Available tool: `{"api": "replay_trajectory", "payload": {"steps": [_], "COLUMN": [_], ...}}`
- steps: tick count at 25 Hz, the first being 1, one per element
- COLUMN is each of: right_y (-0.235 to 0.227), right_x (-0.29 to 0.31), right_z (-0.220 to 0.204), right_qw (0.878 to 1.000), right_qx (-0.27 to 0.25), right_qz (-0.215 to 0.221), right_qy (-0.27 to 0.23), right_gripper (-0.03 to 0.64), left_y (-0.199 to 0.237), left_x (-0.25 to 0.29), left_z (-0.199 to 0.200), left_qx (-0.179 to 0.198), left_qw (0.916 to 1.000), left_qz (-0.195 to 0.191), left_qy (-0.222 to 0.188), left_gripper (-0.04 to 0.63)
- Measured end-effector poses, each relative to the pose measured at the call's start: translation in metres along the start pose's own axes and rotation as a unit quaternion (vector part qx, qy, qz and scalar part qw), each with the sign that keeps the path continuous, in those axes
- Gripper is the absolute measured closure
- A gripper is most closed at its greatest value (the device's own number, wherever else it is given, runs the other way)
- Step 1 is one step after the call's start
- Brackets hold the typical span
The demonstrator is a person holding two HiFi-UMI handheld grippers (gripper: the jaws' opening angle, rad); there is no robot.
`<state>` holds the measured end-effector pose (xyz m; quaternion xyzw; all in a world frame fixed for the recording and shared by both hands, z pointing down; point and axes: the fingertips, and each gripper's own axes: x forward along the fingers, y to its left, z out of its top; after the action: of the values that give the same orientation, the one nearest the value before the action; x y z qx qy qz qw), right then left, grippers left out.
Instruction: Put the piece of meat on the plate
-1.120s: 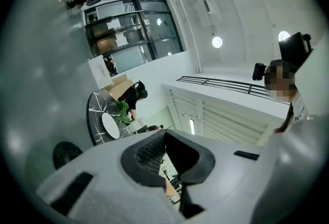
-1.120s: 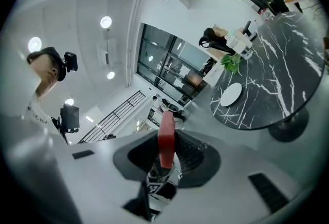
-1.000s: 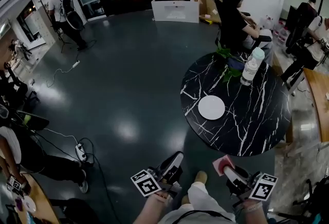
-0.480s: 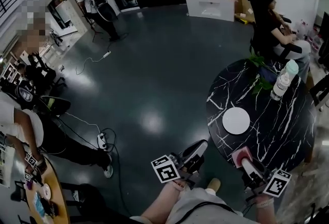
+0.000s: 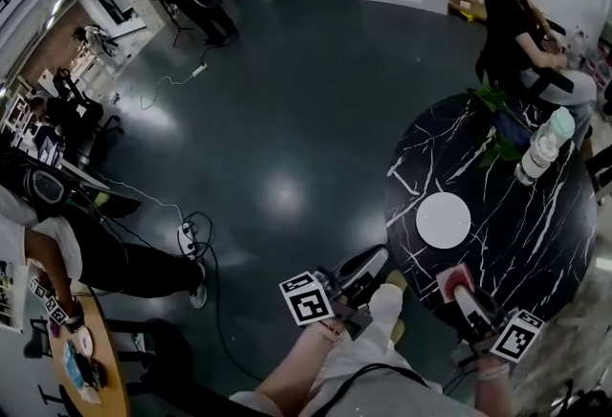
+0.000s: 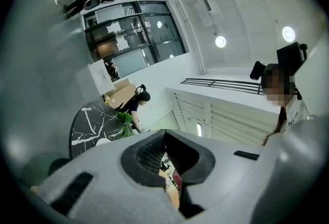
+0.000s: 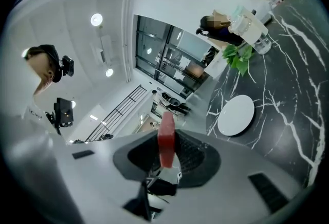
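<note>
Right gripper (image 7: 167, 142) jaws clamp the piece of meat (image 7: 165, 130); left gripper (image 6: 168, 159) jaws stand slightly apart, empty. Carry it level over the plate (image 7: 235, 115) ahead, then lower.

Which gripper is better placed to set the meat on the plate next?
Right. The right gripper holds the red piece of meat between its jaws, at the table's edge near the white plate. The left gripper holds nothing and hangs over the floor.

L gripper (image 5: 379, 258), R gripper (image 5: 457, 286): pale grey shells, blk ribbed pads (image 6: 149, 153), b/w marker cubes (image 5: 306, 298); light clothing (image 5: 359, 372).
</note>
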<state>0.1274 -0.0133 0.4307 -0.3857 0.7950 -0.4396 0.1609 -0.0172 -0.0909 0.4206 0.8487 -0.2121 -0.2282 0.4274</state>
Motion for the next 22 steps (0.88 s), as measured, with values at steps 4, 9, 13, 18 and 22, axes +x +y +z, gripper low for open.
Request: {"api": "replay_trajectory", "payload": {"steps": [4, 9, 13, 18, 22], "right_y": [-0.021, -0.048, -0.068, -0.097, -0.136], "right_x": [0.015, 0.041, 0.064, 0.089, 0.101], "right_z": [0.014, 0.028, 0.040, 0.049, 0.038], "right_qw": [1.000, 0.998, 0.996, 0.992, 0.980], "right_qx": [0.000, -0.005, -0.014, -0.013, -0.035], "right_qz": [-0.023, -0.045, -0.058, -0.087, -0.141], "right_qy": [0.007, 0.036, 0.060, 0.085, 0.139], "right_gripper": [0.528, 0.528, 0.528, 0.528, 0.528], "left_y": [0.029, 0.061, 0.088, 0.120, 0.141], "left_x": [0.021, 0.052, 0.067, 0.077, 0.084], "left_z": [0.006, 0.024, 0.024, 0.030, 0.027], "left_qx": [-0.016, -0.028, -0.038, -0.052, -0.050], "left_qw": [0.9999, 0.9996, 0.9991, 0.9978, 0.9972], "left_qz": [0.003, 0.004, 0.017, 0.040, 0.054], "left_qy": [0.002, -0.009, -0.002, -0.003, 0.012], "left_gripper": [0.586, 0.586, 0.586, 0.586, 0.586]}}
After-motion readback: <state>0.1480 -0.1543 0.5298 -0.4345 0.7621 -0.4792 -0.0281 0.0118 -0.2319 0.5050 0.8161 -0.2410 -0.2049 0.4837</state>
